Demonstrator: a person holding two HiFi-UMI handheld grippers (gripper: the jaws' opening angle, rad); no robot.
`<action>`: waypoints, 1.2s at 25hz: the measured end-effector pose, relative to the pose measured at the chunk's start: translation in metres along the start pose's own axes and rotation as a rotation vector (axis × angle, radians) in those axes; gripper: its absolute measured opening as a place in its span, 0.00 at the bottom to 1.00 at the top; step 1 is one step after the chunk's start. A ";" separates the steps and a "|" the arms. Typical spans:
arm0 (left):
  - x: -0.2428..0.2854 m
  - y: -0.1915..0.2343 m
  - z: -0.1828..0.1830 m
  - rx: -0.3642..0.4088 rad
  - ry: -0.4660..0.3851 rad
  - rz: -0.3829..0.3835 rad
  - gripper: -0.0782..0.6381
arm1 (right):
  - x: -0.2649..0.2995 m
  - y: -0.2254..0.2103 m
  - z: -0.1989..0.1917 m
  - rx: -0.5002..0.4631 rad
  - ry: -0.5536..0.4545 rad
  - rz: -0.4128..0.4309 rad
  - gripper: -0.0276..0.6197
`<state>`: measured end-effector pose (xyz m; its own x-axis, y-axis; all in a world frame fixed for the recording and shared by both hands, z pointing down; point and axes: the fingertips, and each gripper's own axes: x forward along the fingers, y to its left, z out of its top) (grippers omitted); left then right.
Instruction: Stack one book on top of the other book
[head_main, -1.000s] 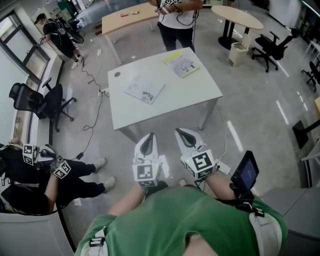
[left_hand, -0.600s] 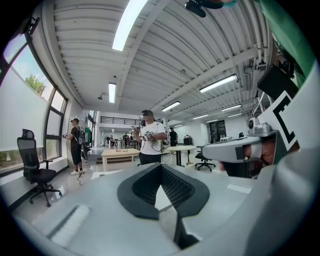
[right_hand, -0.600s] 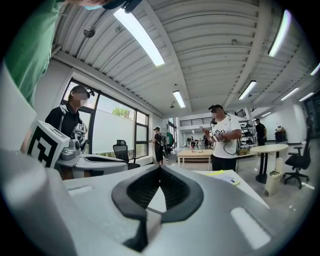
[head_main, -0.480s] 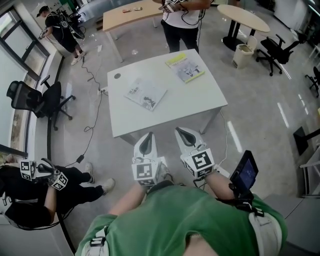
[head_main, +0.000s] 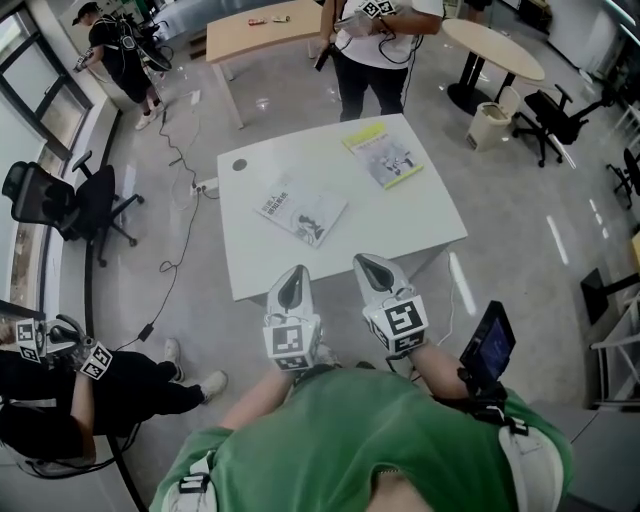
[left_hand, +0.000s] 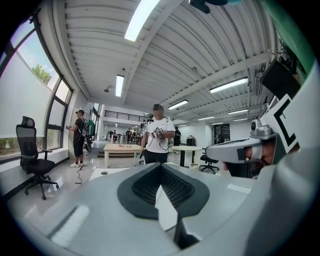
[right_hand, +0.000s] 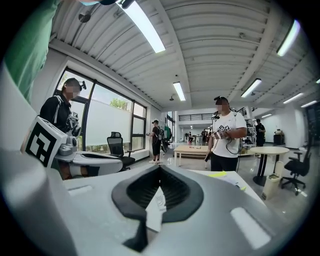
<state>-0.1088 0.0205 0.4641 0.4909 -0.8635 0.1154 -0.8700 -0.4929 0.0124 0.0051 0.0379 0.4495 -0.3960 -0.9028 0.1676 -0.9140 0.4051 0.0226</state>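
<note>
Two books lie apart on the white table (head_main: 410, 215): a grey-and-white one (head_main: 302, 211) near the middle left, and a yellow-edged one (head_main: 384, 155) at the far right corner. My left gripper (head_main: 296, 272) and right gripper (head_main: 365, 262) hover side by side at the table's near edge, both shut and empty. In the left gripper view the left gripper (left_hand: 161, 168) points level over the tabletop. From the right gripper (right_hand: 159, 171) I see the yellow-edged book (right_hand: 225, 174) as a thin strip far ahead.
A person in a white shirt (head_main: 378, 45) stands at the table's far side, holding grippers. An office chair (head_main: 60, 200) and a floor cable (head_main: 175, 250) are at the left. A person with grippers (head_main: 60, 375) sits at the lower left. A round table (head_main: 495, 45) and a bin (head_main: 490, 125) stand at the far right.
Both grippers have moved forward together, up to the table's near edge. The table and books now sit lower and nearer in the head view. Both gripper jaws have stayed shut.
</note>
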 end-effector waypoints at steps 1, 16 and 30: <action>0.004 0.007 -0.002 -0.004 0.002 0.000 0.12 | 0.008 -0.001 0.000 -0.001 0.002 -0.006 0.05; 0.060 0.072 -0.028 -0.050 0.064 0.031 0.12 | 0.093 -0.029 -0.012 -0.023 0.059 -0.029 0.05; 0.136 0.100 -0.071 -0.073 0.215 0.142 0.12 | 0.187 -0.095 -0.061 -0.033 0.205 0.060 0.05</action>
<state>-0.1319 -0.1385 0.5516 0.3493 -0.8771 0.3295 -0.9343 -0.3527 0.0518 0.0228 -0.1605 0.5391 -0.4202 -0.8303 0.3661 -0.8848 0.4644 0.0378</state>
